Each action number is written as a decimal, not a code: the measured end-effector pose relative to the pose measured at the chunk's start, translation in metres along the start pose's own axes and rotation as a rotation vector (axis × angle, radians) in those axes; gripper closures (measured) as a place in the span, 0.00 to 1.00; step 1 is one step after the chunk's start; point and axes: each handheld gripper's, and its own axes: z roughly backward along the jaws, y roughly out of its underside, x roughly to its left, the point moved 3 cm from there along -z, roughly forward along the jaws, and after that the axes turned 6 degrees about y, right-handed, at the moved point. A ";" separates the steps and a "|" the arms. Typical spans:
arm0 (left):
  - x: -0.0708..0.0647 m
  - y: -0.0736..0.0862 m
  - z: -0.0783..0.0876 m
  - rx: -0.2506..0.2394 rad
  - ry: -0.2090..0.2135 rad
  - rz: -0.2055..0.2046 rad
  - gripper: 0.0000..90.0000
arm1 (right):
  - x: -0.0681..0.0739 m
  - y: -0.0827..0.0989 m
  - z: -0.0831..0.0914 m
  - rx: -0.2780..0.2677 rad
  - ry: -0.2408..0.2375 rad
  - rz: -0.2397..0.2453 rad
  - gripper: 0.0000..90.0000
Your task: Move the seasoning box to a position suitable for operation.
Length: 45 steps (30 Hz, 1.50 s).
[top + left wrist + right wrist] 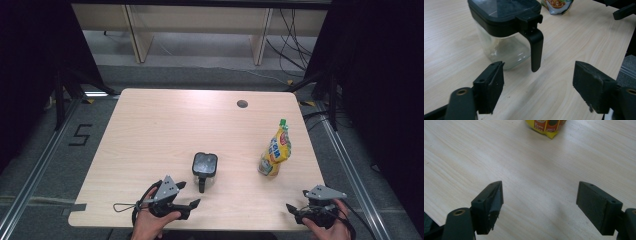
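A clear glass jar (204, 170) with a black lid and a black handle stands near the middle of the wooden table (150, 130). My left gripper (190, 194) sits just in front and to the left of it, open, with nothing between its pads. In the left gripper view the jar (504, 30) is close ahead and its handle (535, 47) hangs toward the gap of my left gripper (539, 77). A yellow pouch (276, 150) with a green cap stands upright on the right. My right gripper (297, 200) rests open near the front right corner; in its own view the right gripper (540, 197) faces the pouch (546, 126).
A round cable hole (242, 104) lies near the table's far edge. The table's front edge runs just under both hands. Dark frames and floor rails flank the table. The right gripper (624, 10) appears at the top right of the left gripper view.
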 end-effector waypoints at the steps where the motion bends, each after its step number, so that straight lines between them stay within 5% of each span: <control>1: 0.000 0.000 0.000 0.000 0.000 0.000 0.33 | 0.000 0.000 0.000 0.006 -0.002 0.000 0.25; 5: -0.005 -0.007 -0.008 -0.010 -0.001 -0.010 0.45 | 0.000 0.000 0.000 0.019 -0.020 0.005 0.25; 8: -0.009 -0.013 -0.017 -0.014 -0.005 -0.048 0.53 | -0.003 0.001 0.001 0.034 0.018 -0.002 0.25; 19: -0.003 -0.016 -0.034 0.011 -0.069 -0.038 0.62 | 0.002 0.000 0.000 0.002 0.010 -0.018 0.25; 26: -0.001 -0.015 -0.038 0.032 -0.092 -0.041 0.76 | -0.001 0.000 -0.001 -0.007 0.003 0.025 0.25; 33: 0.011 -0.011 -0.029 0.019 -0.099 -0.040 0.79 | 0.000 0.000 -0.001 -0.010 0.000 0.025 0.25; 35: 0.019 -0.010 -0.021 0.017 -0.113 -0.023 0.79 | 0.003 0.001 0.000 0.003 -0.003 -0.006 0.25; 45: 0.040 -0.010 -0.013 0.003 -0.174 -0.007 0.72 | 0.001 -0.001 -0.002 -0.014 -0.016 0.057 0.25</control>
